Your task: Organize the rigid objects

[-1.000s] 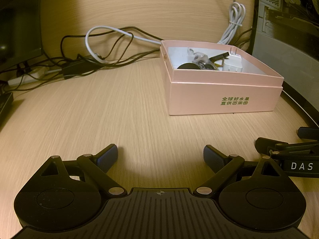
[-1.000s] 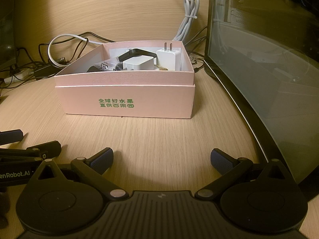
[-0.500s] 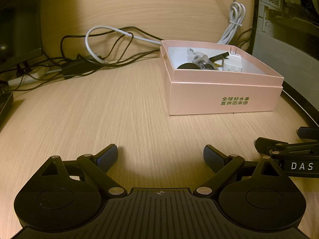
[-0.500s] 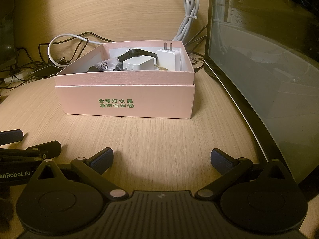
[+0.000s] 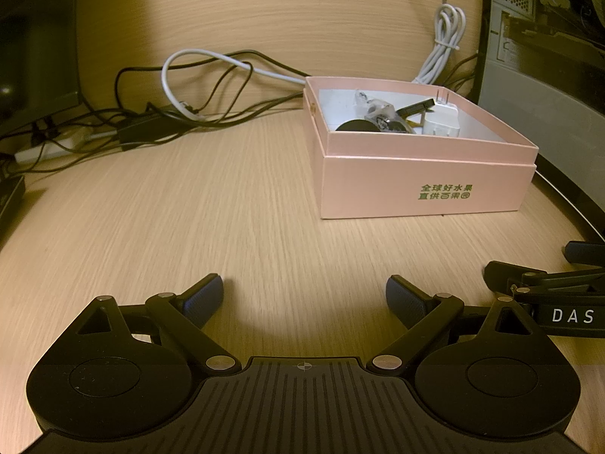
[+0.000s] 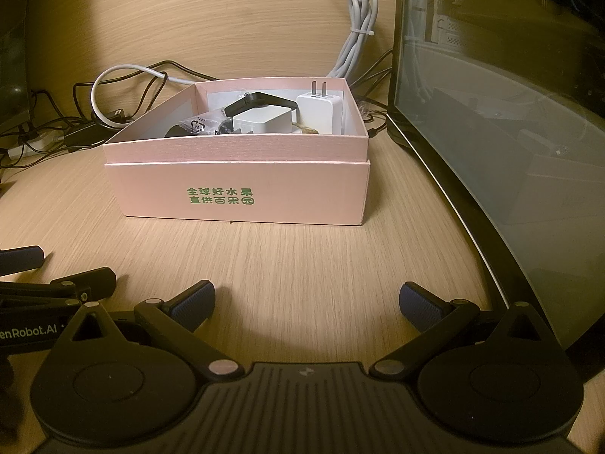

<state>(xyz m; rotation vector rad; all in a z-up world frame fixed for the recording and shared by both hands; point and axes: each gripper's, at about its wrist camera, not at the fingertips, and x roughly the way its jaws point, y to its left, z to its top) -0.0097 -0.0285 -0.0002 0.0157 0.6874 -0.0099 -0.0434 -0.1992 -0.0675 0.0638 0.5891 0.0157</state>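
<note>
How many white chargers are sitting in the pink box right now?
2. One white charger stands prongs-up near the pink box's far right corner; another lies just left of it. More may be hidden behind the near wall.

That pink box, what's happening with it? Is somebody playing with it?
Nobody is touching it right now. The pink box sits open on the wooden desk with white chargers and small gadgets inside. The left hand-held gripper and right hand-held gripper both hover open and empty in front of it.
</note>
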